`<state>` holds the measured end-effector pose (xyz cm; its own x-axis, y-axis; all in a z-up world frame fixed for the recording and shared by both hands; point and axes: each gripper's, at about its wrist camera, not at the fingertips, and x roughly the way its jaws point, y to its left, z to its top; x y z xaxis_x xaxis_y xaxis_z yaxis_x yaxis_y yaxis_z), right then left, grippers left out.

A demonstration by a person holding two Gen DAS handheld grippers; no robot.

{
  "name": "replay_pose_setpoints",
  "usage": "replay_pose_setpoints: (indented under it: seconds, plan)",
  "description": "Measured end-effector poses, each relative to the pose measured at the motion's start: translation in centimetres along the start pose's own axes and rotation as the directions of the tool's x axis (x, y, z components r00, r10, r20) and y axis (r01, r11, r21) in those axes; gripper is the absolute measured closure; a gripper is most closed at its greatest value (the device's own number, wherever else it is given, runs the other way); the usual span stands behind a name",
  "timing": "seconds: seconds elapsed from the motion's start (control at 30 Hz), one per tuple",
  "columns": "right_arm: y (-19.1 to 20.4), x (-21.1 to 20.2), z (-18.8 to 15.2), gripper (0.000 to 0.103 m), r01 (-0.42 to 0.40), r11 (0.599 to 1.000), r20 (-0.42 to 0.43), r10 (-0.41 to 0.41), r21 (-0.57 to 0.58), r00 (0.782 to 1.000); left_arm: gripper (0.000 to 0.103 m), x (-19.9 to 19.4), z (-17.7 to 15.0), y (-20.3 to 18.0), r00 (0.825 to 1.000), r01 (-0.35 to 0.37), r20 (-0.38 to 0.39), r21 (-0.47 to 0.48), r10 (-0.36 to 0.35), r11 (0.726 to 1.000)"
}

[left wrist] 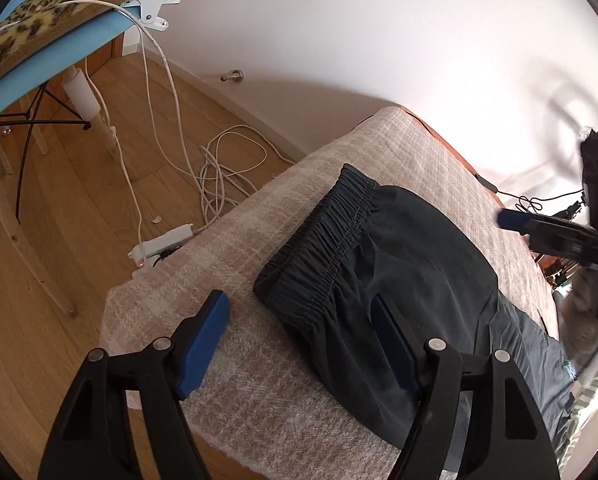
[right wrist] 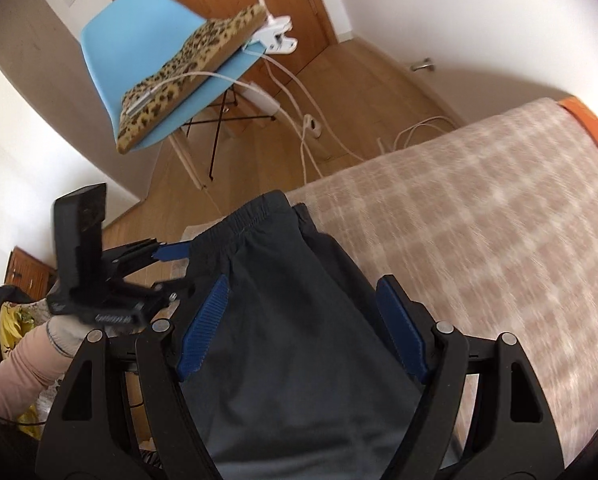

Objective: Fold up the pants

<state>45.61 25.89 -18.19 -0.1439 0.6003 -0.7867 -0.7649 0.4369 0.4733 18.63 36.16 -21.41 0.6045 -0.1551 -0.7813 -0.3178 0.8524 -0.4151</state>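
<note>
Blue-padded fingers of the left gripper [left wrist: 299, 320] fill the bottom of the left wrist view, spread wide and holding nothing; one pad hangs over bare blanket, the other over dark cloth. The right gripper [right wrist: 305, 308] is likewise wide apart in its own view, with the cloth lying between and beneath its pads but not pinched.

The pants [left wrist: 379, 280] lie on the checked blanket [left wrist: 203, 280] that covers the bed, toward 3 o'clock of the left view, their gathered waistband [left wrist: 319, 248] turned toward 10 o'clock and sitting near the blanket's floor-side edge. From the right wrist view the same waistband points to 12 o'clock, near the corner of the bed.

Judging by the layered cloth, with a darker panel over a paler one at 4 o'clock in the left view, at least one fold seems made already, probably leg over leg. What remains is likely the crosswise fold that brings the leg ends up to the waistband, then a smoothing.

The leg ends run out of frame at the lower edge in both views, so their lie cannot be told. Motion blur smears the blanket at 3 o'clock in the right view. Beyond the bed a blue chair [right wrist: 139, 68] with a leopard-print cushion [right wrist: 187, 68] stands on the wooden floor [left wrist: 59, 240], among white cables [left wrist: 219, 168].
</note>
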Motion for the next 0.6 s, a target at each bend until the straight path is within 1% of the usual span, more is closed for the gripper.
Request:
replay_pose_setpoints:
  seconds: [0.03, 0.07, 0.17, 0.27, 0.3, 0.33, 0.37, 0.4, 0.43, 0.47, 0.5, 0.6]
  plan:
    - [-0.1, 1.0, 0.5, 0.024, -0.006, 1.000, -0.006, 0.006, -0.001, 1.000, 0.031, 0.0, 0.0, 0.1, 1.000, 0.006, 0.003, 0.001, -0.006, 1.000]
    - [-0.2, 2.2, 1.0, 0.024, -0.013, 1.000, -0.016, 0.013, 0.002, 1.000, 0.033, -0.1, 0.0, 0.2, 1.000, 0.008, 0.008, -0.001, -0.008, 1.000]
    - [-0.5, 5.0, 2.0, 0.024, -0.037, 0.999, -0.053, 0.037, 0.003, 0.998, 0.034, -0.1, -0.1, 0.4, 1.000, 0.015, 0.020, 0.010, -0.015, 1.000]
    - [-0.4, 6.9, 2.5, 0.023, -0.041, 0.999, -0.074, 0.041, -0.009, 0.996, 0.034, -0.1, -0.2, 0.2, 1.000, 0.009, 0.021, 0.035, -0.010, 0.999]
    - [-0.2, 7.1, 2.7, 0.028, -0.044, 0.999, -0.059, 0.043, -0.019, 0.997, 0.034, -0.1, -0.2, 0.1, 1.000, 0.007, 0.021, 0.042, -0.008, 0.999]
    - [0.0, 7.3, 2.8, 0.035, -0.067, 0.998, -0.063, 0.066, -0.013, 0.996, 0.034, 0.0, -0.2, 0.1, 1.000, 0.007, 0.022, 0.049, -0.008, 0.999]
    - [0.1, 7.5, 2.7, 0.056, -0.109, 0.994, -0.079, 0.109, -0.003, 0.991, 0.034, 0.0, -0.2, 0.0, 1.000, 0.006, 0.022, 0.055, -0.007, 0.998]
    - [0.3, 7.6, 2.4, 0.064, -0.108, 0.994, -0.084, 0.107, -0.013, 0.991, 0.034, 0.1, -0.2, 0.0, 1.000, 0.004, 0.024, 0.062, -0.006, 0.998]
    - [1.0, 7.5, 1.9, 0.066, -0.088, 0.995, -0.081, 0.083, -0.056, 0.993, 0.034, 0.1, -0.2, 0.0, 1.000, 0.004, 0.026, 0.064, -0.006, 0.998]
    - [1.6, 7.4, 1.6, 0.077, -0.079, 0.994, -0.077, 0.073, -0.081, 0.994, 0.034, 0.1, -0.1, 0.0, 1.000, 0.007, 0.028, 0.065, -0.009, 0.998]
    - [2.1, 6.9, 1.2, 0.083, -0.084, 0.991, -0.069, 0.077, -0.105, 0.995, 0.034, 0.2, -0.1, 0.0, 1.000, 0.010, 0.029, 0.065, -0.012, 0.998]
    - [3.0, 4.5, 0.3, 0.086, -0.094, 0.985, 0.011, 0.096, -0.142, 0.995, 0.034, 0.2, 0.1, 0.0, 0.999, 0.033, 0.031, 0.061, -0.035, 0.998]
